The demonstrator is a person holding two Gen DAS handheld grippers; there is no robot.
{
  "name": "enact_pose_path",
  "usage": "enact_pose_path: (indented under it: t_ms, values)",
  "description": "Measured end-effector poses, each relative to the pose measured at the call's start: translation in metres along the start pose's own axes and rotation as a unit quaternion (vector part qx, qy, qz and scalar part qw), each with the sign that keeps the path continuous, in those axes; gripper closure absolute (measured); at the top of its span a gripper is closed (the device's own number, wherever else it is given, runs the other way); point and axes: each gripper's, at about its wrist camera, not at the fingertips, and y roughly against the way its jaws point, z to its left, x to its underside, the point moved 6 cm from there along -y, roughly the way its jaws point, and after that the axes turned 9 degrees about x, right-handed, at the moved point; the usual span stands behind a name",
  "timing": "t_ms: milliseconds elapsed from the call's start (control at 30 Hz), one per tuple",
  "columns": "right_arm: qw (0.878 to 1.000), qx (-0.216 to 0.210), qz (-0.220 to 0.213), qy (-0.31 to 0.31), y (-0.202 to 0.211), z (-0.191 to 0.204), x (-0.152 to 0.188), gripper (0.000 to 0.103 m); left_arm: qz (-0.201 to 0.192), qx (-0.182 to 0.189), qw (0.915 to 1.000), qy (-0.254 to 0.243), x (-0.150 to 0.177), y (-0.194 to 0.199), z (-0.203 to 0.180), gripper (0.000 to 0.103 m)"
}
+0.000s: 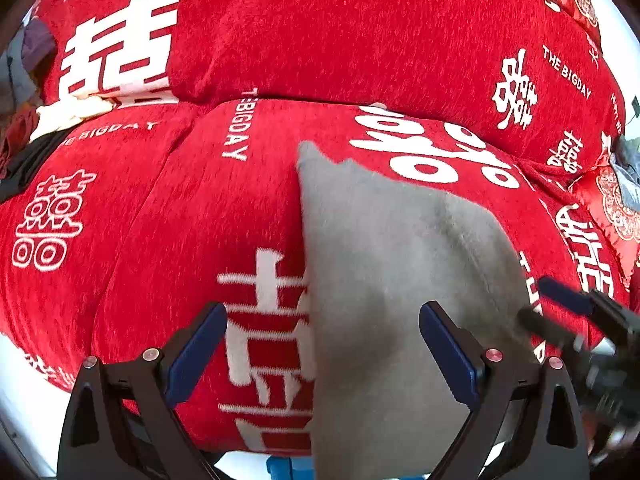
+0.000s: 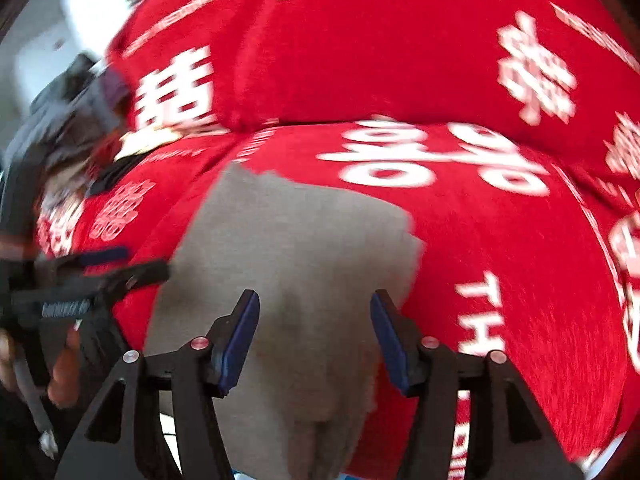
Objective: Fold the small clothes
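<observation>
A small grey garment (image 1: 392, 248) lies flat on the red seat cushion (image 1: 180, 220) of a sofa printed with white characters. My left gripper (image 1: 324, 312) stands wide open just above the garment's left edge, one finger over red fabric and the other over grey, with nothing pressed between the pads. My right gripper (image 2: 315, 300) is open over the near part of the same garment (image 2: 296, 240), its pads clear of the cloth. Each gripper shows in the other's view: the right gripper (image 1: 536, 300) at the garment's right edge, the left gripper (image 2: 148, 262) at its left edge.
The red back cushion (image 1: 320, 32) rises behind the seat. A heap of dark and white clothes (image 1: 68, 114) sits at the far left of the seat. A red patterned pillow (image 1: 616, 200) lies at the right. A person's hand (image 2: 60, 376) holds the left gripper.
</observation>
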Motion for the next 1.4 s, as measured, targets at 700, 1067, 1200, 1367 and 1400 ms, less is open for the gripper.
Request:
enact_pose_path:
  t_ms: [700,1067,1200,1367,1400]
  values:
    - [0.995,-0.089,0.039,-0.037,-0.054,-0.011,-0.031,0.034,0.053,-0.1,0.9933,0.021,-0.028,-0.066,0.03,0.0]
    - [0.993,-0.049,0.075,-0.075,-0.094,-0.051,-0.041,0.034,0.07,-0.077,0.9918,0.073,-0.023,-0.074,0.046,0.0]
    - [0.998,-0.023,0.04,-0.051,-0.05,-0.048,-0.029,0.034,0.053,-0.064,0.9945,0.064,-0.017,-0.046,0.035,0.0]
    - [0.999,0.008,0.027,0.016,-0.004,-0.027,0.016,0.034,0.058,-0.029,0.9979,-0.006,0.015,-0.023,-0.007,0.0]
    - [0.999,0.001,0.028,0.017,0.002,-0.023,0.023,0.034,0.059,-0.028,0.9976,-0.021,0.021,-0.021,-0.013,0.0]
